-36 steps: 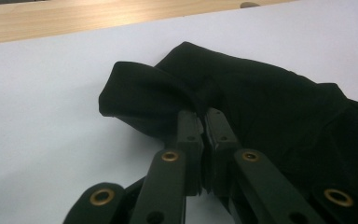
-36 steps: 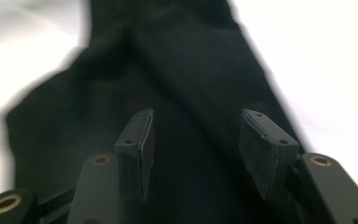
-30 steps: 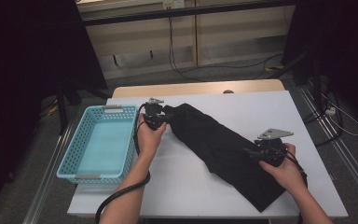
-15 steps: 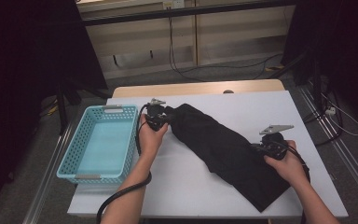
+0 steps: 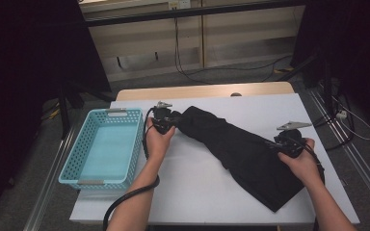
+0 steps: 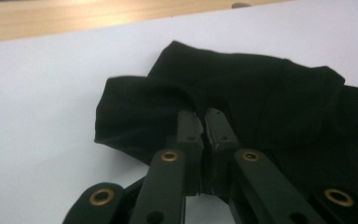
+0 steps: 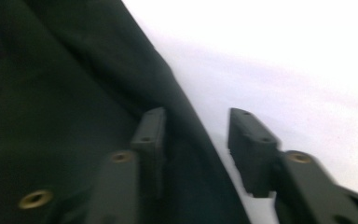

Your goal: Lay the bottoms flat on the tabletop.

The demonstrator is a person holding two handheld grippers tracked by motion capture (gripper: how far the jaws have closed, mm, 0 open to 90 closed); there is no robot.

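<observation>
The black garment [image 5: 241, 154] lies stretched slantwise across the white table [image 5: 197, 192]; the left gripper [image 5: 166, 120] keeps its jaws pinched on the far end, while the right gripper [image 5: 285, 143] has just opened its jaws astride the cloth's edge, likely regrasping to fold.

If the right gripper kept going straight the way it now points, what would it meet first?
Probably the black cloth: its edge already lies between the right gripper's open fingers, with white table beyond.
</observation>
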